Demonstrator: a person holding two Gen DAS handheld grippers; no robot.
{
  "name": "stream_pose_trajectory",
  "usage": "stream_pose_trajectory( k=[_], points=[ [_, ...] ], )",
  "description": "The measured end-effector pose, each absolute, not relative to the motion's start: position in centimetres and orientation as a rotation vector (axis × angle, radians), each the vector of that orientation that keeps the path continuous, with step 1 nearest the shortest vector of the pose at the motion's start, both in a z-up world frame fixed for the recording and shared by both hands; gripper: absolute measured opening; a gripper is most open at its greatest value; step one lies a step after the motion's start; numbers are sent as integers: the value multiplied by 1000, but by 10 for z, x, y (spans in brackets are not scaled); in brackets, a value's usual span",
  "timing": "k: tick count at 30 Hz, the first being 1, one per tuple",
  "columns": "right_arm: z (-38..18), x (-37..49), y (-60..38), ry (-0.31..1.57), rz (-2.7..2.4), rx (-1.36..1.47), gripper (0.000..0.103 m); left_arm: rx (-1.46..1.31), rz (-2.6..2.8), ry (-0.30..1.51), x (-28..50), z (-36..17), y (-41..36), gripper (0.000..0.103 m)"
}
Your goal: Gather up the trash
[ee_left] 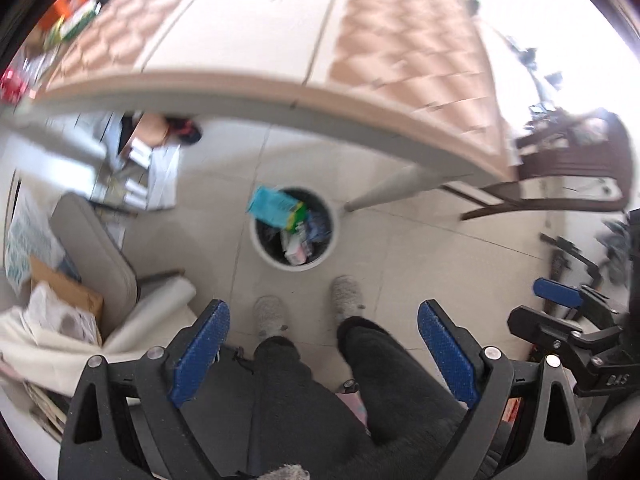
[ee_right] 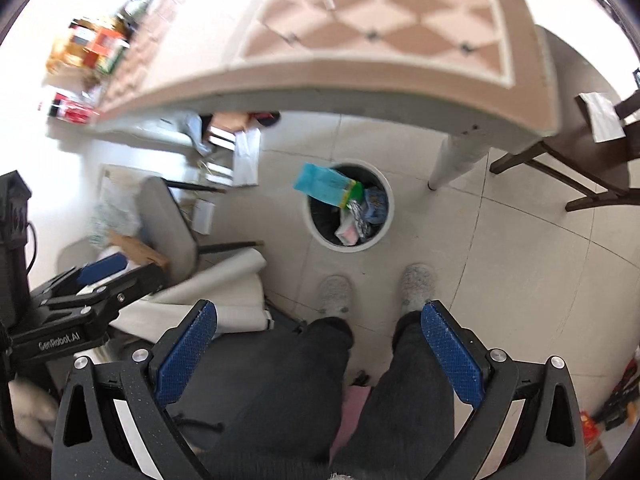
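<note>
Your left gripper points almost straight down with its blue-padded jaws spread wide and nothing between them but your own dark trouser legs and grey slippers far below. Your right gripper hangs the same way, jaws wide apart and empty; each wrist view catches the other tool at its edge, the right one at the right side of the left view and the left one at the left side of the right view. The trash sits in the round white bin on the tiled floor, just ahead of your slippers and close to the pale table leg. The bin is lined dark and looks nearly full: a turquoise packet with a green-and-yellow end leans over its far-left rim, partly sticking out, and beside it lie a crumpled silvery wrapper, a blue wrapper and a pinkish-white piece. Above the bin in both views runs the edge of the table, its top showing a tan and cream diamond pattern, and blurred coloured boxes stand at its far left end. A grey padded chair and rolled pale sheets lie to your left, and a dark wooden chair stands to your right.
</note>
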State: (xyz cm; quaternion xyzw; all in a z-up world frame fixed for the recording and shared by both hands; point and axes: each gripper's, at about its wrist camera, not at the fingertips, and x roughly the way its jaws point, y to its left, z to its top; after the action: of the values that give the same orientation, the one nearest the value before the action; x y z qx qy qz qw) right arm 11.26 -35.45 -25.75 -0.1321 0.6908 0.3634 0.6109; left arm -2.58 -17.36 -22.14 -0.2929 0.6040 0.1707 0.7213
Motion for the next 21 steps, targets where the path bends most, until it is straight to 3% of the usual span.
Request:
stream_pose_trajectory(
  k=[10,21],
  points=[
    [-108,46,-399,1469,797,-125,103,-607,179,1214,-63,-123,-182,96],
    [-53,11,-405,1444,840,-80,103,-608,164,1124,-86,-71,-195,97]
  ],
)
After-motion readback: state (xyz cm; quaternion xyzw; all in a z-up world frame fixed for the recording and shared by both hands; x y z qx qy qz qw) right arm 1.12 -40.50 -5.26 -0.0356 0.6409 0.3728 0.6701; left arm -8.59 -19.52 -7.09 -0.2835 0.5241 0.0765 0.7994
